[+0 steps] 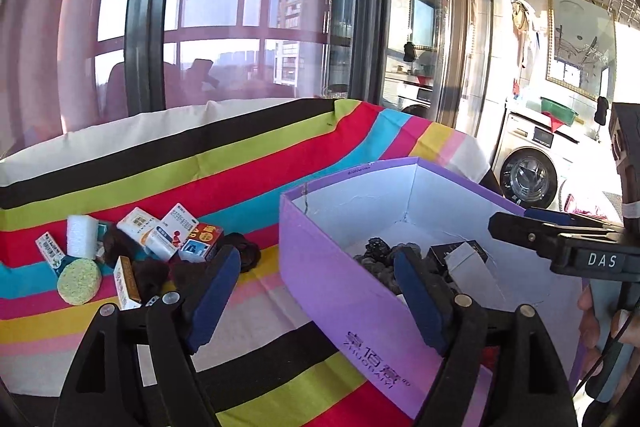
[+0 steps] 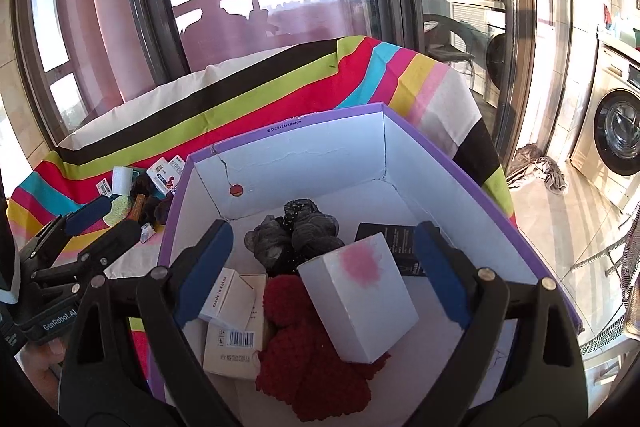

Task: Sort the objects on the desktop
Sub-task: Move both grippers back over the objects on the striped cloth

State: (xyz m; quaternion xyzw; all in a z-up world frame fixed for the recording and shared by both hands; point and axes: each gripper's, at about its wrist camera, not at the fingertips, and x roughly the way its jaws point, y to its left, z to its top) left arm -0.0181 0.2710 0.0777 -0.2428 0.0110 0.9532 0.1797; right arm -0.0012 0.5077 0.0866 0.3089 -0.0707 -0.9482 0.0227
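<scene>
1. I see a striped cloth (image 1: 248, 163) in black, green, red, blue and yellow bands over the whole table, serving as the sorting surface. It runs up to a big window.

2. On the right half of the cloth sits a purple box (image 2: 452, 163), open-topped and white inside. I judge it to be the collecting bin, since sorted things already lie in it.

3. Inside the box, nearest my right camera, a white carton (image 2: 360, 303) with a pink blotch lies tilted on a red knitted piece (image 2: 304, 367). Behind them sit grey and black hair scrunchies (image 2: 296, 235), a black carton (image 2: 392, 235) and two small cream cartons (image 2: 236, 323).

4. Left of the box, on the cloth, is the unsorted pile: small medicine boxes (image 1: 160, 231), a white foam block (image 1: 82, 237), a round yellow sponge (image 1: 79, 281) and dark scrunchies (image 1: 244, 251). These are still to be moved.

5. My right gripper (image 2: 320, 271) hangs over the box interior, jaws spread wide and pinching nothing; the white carton lies below the gap, untouched as far as I can tell.

6. My left gripper (image 1: 316, 291) straddles the box's near left wall, one finger over the cloth and one over the box. Its jaws are spread and empty.
</scene>
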